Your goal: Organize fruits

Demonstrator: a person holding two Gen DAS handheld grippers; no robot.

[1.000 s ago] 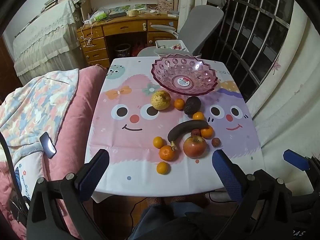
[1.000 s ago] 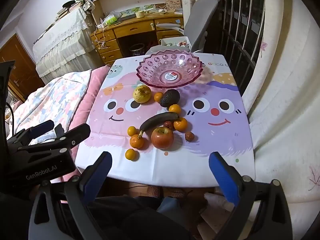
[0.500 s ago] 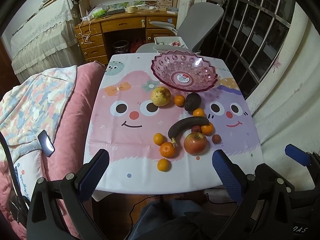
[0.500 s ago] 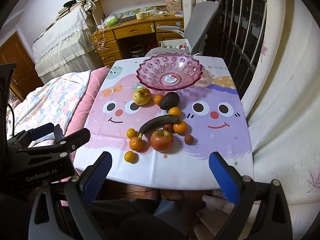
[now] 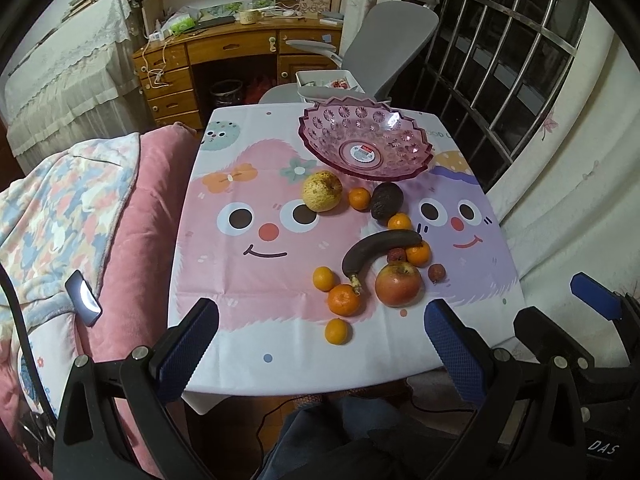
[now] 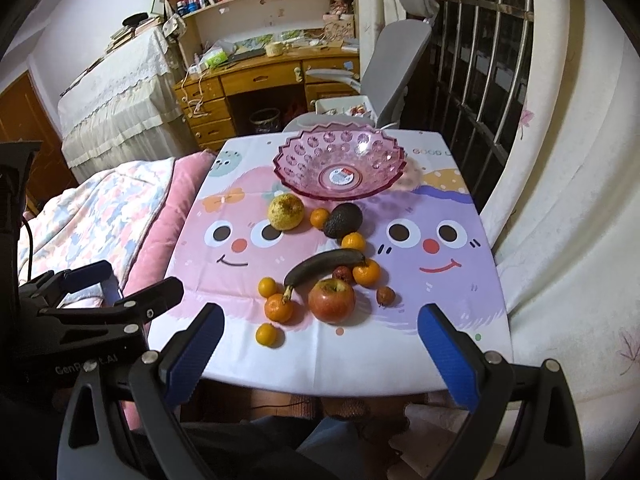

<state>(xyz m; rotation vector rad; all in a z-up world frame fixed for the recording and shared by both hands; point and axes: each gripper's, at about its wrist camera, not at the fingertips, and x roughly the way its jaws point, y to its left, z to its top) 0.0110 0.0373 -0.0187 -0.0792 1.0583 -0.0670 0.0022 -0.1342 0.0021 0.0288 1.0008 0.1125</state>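
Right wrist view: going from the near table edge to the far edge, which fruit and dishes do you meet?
Nearest small orange → red apple → dark banana → avocado → pink bowl at the far edge.

Both your wrist cameras look forward and down from the table's (image 5: pixel 224 344) near edge, seemingly equally far back, sharing the fruit spread and pink bowl (image 6: pixel 338 164).
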